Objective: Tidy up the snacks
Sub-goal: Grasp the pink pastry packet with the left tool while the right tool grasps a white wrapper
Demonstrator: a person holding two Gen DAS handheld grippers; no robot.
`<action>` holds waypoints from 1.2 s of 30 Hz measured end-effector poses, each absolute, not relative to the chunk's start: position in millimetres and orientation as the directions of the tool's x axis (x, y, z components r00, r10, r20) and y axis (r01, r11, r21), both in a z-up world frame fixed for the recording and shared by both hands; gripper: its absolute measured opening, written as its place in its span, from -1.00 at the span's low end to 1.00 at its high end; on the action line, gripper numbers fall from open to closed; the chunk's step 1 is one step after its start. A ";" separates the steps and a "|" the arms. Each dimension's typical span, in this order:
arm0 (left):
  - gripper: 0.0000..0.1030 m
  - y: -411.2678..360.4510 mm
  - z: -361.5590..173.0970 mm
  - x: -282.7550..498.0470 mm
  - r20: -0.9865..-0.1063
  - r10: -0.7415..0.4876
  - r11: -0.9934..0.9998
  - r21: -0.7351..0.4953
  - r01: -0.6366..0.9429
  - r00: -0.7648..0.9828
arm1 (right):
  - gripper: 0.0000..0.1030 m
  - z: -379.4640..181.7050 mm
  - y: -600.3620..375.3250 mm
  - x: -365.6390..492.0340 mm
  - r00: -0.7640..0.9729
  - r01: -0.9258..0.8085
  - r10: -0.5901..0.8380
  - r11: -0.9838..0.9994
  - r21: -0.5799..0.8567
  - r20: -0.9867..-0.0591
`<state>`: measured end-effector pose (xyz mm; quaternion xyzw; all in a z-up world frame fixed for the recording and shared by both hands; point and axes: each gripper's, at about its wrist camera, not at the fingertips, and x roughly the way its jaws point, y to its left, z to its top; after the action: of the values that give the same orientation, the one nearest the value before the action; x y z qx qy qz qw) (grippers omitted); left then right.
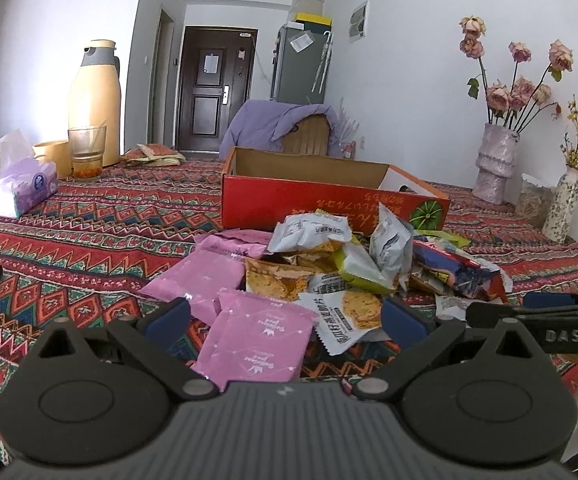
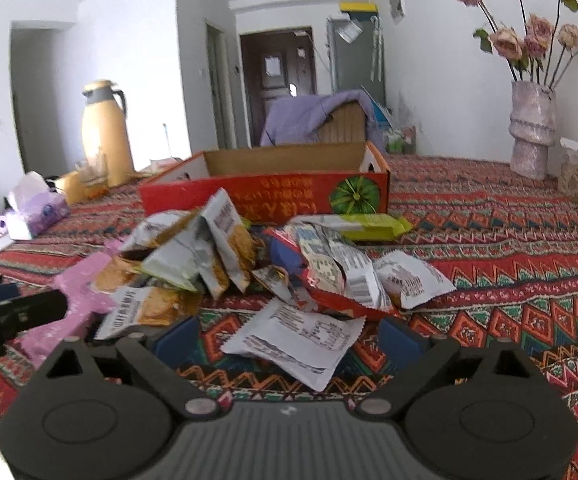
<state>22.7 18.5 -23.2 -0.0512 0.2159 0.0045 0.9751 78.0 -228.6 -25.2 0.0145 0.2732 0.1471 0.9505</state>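
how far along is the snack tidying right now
Barely begun. No snacks show in the red box. The left hand-held gripper and right hand-held gripper are both open, holding nothing. The whole snack pile remains on the tablecloth.

You're in a lived-in home: a table under a patterned red tablecloth (image 1: 89, 216), a dark entry door (image 1: 215, 88) at the far end, a grey fridge (image 1: 301, 64) right of it, a yellow thermos jug (image 1: 95, 104) far left, and dried roses in a vase (image 1: 495, 160) by the right wall.
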 end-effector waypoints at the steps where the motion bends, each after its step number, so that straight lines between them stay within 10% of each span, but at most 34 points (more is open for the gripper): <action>1: 1.00 18.8 -23.7 23.3 -0.423 -0.010 0.995 -0.096 -0.034 0.906 | 0.87 -26.7 -226.7 81.9 0.803 -0.263 0.278 0.959 0.106 -0.527; 15: 1.00 26.4 -31.5 29.7 -0.461 -0.002 0.994 -0.100 -0.050 0.888 | 0.79 -46.6 -197.9 113.1 0.758 -0.235 0.199 0.972 0.025 -0.620; 36: 1.00 26.8 -39.1 49.9 -0.550 0.060 0.997 -0.011 -0.080 0.833 | -0.24 -37.2 -212.5 69.9 0.812 -0.316 0.306 0.946 0.065 -0.497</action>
<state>49.9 26.8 -39.1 -0.0170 0.2869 0.0366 0.9571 70.0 -212.5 -37.2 -0.0104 0.2594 0.1634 0.9518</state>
